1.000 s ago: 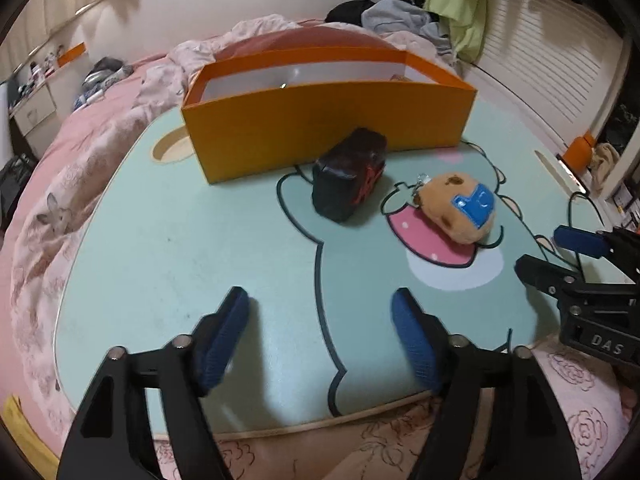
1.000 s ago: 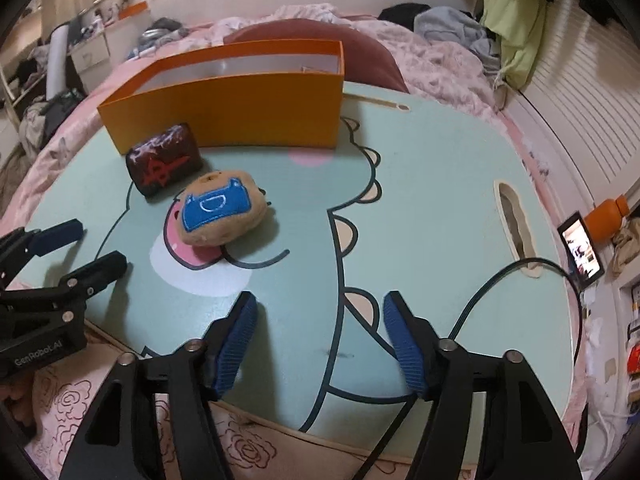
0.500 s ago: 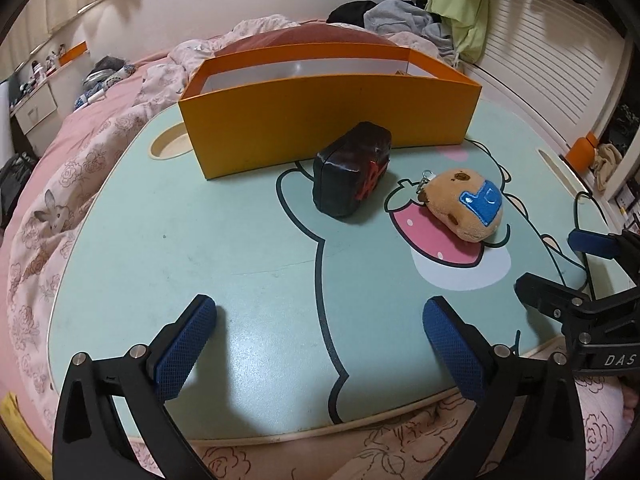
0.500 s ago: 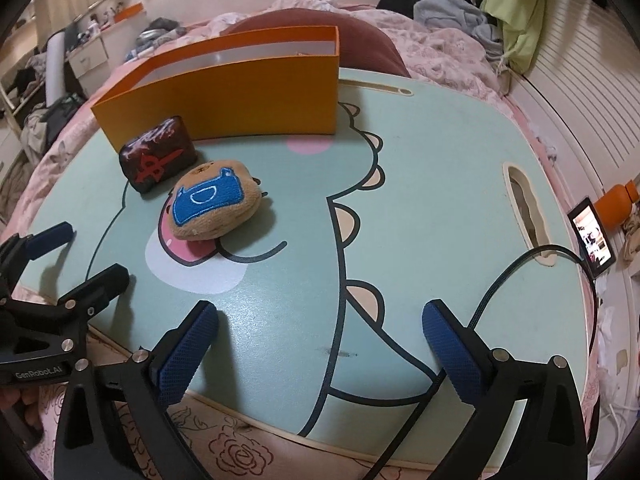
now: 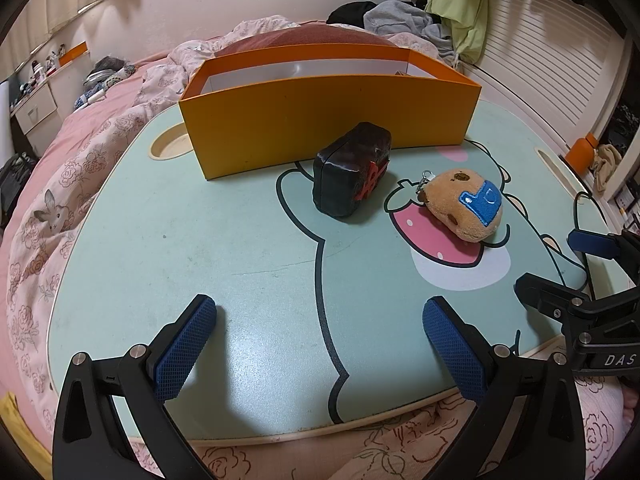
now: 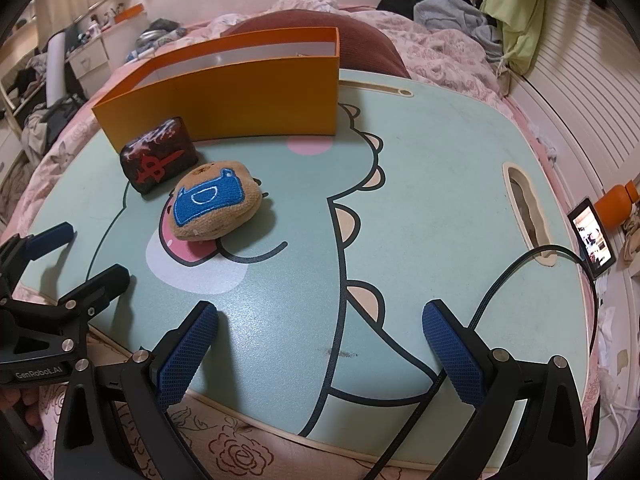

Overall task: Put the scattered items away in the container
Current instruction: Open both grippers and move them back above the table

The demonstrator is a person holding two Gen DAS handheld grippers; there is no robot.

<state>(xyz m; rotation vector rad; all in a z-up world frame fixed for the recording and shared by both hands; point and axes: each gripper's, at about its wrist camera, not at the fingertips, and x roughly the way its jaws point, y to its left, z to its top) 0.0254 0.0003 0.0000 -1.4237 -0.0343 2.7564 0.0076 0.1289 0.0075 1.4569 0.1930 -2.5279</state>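
Left tongs (image 5: 320, 336): wide open, empty.
Right tongs (image 6: 320, 336): wide open, empty.
Risk: the soft brown plush keychain (image 6: 214, 206) could squash and slip; the glossy black pouch (image 5: 352, 174) may jam against the orange cardboard box (image 5: 328, 120).

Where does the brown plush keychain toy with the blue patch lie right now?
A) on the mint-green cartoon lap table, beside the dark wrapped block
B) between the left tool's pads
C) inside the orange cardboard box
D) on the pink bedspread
A: the brown plush keychain toy rests on the mint-green lap table, next to the dark wrapped block, in front of the orange cardboard box.
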